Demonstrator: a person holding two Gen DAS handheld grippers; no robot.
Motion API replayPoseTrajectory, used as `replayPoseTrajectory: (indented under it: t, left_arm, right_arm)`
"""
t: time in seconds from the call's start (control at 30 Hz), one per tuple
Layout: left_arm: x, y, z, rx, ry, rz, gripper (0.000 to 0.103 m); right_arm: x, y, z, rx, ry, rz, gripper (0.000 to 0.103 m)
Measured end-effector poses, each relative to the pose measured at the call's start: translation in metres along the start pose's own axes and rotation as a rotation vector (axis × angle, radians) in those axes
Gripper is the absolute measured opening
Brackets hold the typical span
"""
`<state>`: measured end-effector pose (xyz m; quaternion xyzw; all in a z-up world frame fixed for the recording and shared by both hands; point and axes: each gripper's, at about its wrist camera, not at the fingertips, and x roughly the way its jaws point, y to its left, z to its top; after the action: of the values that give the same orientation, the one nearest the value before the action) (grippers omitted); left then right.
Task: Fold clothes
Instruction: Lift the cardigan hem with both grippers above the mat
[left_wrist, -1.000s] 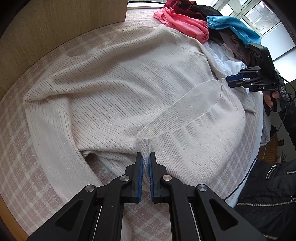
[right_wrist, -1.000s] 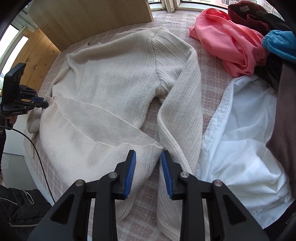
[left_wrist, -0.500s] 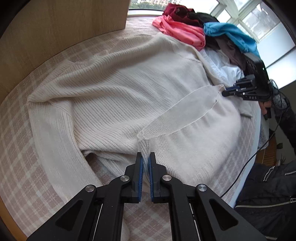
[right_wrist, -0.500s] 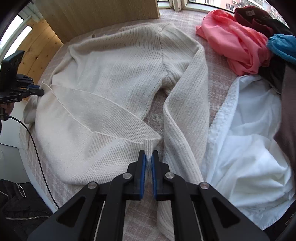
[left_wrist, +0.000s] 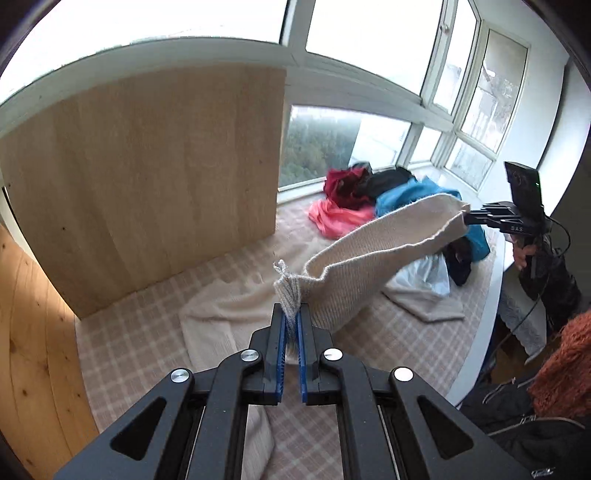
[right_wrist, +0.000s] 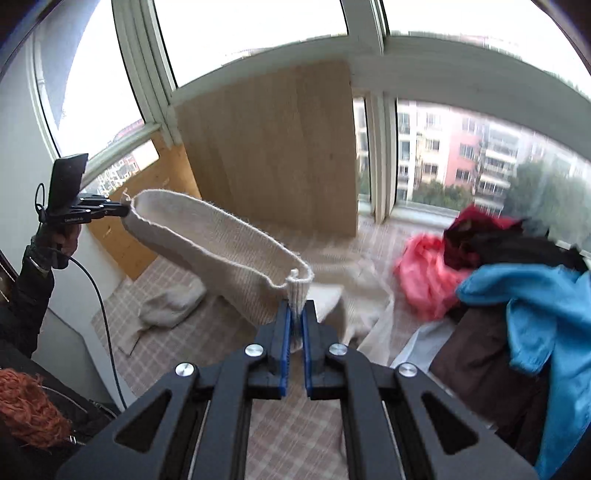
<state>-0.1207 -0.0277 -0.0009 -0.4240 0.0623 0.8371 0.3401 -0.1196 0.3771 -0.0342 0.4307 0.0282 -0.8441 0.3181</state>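
Cream ribbed knit, soft and floppy, so your sweater (left_wrist: 373, 251) sags between the tools. Left gripper (left_wrist: 290, 334) is clamped on one hem corner, right gripper (right_wrist: 294, 332) pinches the other; the rest trails below on the checked bed cover (left_wrist: 147, 332). Grab deep on the ribbing, since thin bites could slip.

A second ago our right hand-held gripper (right_wrist: 294, 320) stood open around the sweater (right_wrist: 221, 254) hem; its jaws have since closed onto that corner. The hem lay flat on the checked cover (left_wrist: 147, 332) then. Now both hand-held grippers have risen, the left hand-held gripper (left_wrist: 290, 325) too, and the hem hangs stretched in the air between them, the sweater's rest trailing below. Both views have tipped up from the cover to the windows (left_wrist: 369, 44) and wooden panel (left_wrist: 166, 166).
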Motion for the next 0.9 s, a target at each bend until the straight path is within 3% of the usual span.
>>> replayPoseTrajectory:
  t: [0.17,0.23,0.4,0.53,0.63,0.7,0.77,0.83,0.9]
  left_arm:
    - [0.043,-0.019,-0.078,-0.094,0.169,-0.101,0.005]
    - [0.044,-0.028,-0.099,-0.122,0.195,-0.133,0.005]
    - [0.022,-0.028,-0.094,-0.142,0.14,-0.107,0.005]
    - [0.012,-0.036,-0.098,-0.147,0.115,-0.142,0.005]
    - [0.008,-0.042,-0.108,-0.16,0.114,-0.152,0.005]
    - [0.009,-0.036,-0.104,-0.173,0.103,-0.145,0.005]
    - [0.014,-0.024,-0.085,-0.161,0.081,-0.137,0.005]
    - [0.019,-0.01,-0.054,-0.145,0.053,-0.12,0.005]
    - [0.009,0.001,-0.004,-0.116,-0.001,-0.065,0.005]
  right_arm:
    - [0.024,0.005,-0.062,0.087,0.138,0.063,0.006]
    - [0.015,0.005,-0.072,0.11,0.138,0.069,0.006]
    - [-0.02,-0.003,-0.061,0.133,0.042,0.035,0.006]
    - [-0.003,0.006,-0.083,0.117,0.175,0.032,0.006]
    - [-0.01,0.006,-0.089,0.15,0.151,0.052,0.006]
    - [-0.017,-0.001,-0.076,0.17,0.098,0.061,0.006]
    - [-0.016,-0.008,-0.047,0.124,0.056,0.015,0.006]
    - [-0.014,-0.017,-0.001,0.098,0.007,-0.002,0.006]
    - [-0.022,-0.019,0.056,0.046,-0.055,-0.067,0.006]
